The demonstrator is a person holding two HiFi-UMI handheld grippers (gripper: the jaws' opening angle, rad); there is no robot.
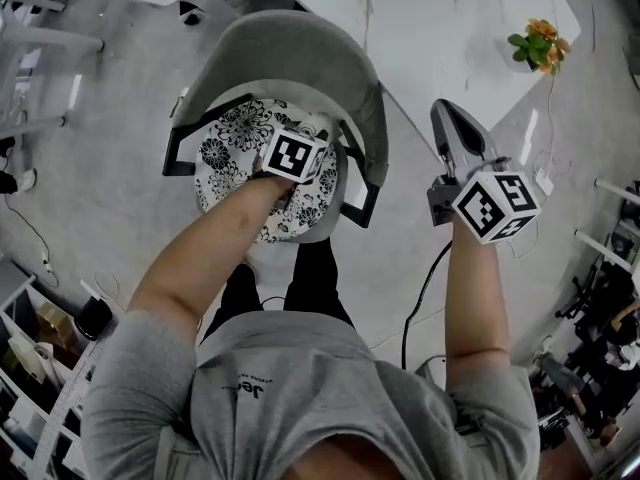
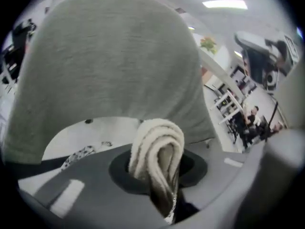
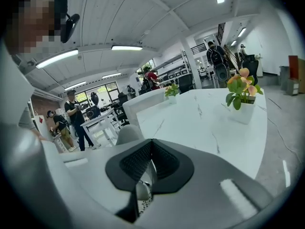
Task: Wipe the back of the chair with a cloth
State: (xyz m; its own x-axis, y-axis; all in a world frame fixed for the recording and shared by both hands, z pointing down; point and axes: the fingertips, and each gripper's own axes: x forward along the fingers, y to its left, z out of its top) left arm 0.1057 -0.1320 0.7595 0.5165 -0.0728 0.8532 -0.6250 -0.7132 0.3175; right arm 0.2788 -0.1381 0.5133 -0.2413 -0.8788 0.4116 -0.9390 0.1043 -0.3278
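Observation:
A grey fabric chair back [image 1: 300, 63] curves round a seat with a black-and-white floral cushion [image 1: 225, 143]. My left gripper [image 1: 305, 153] hangs over the seat, just inside the back, and its marker cube hides the jaws from the head view. In the left gripper view the left gripper [image 2: 159, 175] is shut on a folded white cloth [image 2: 157, 149], with the chair back [image 2: 109, 66] close in front. My right gripper [image 1: 450, 113] is held up to the right of the chair, apart from it. In its own view the right gripper [image 3: 147, 163] is shut and holds nothing.
A white marble table [image 1: 440, 18] stands behind the chair, with a small potted plant [image 1: 540, 46] on it. The chair's black armrests [image 1: 362, 198] flank the seat. Cables [image 1: 420, 298] trail on the floor at right. Several people [image 3: 71, 118] stand by desks far off.

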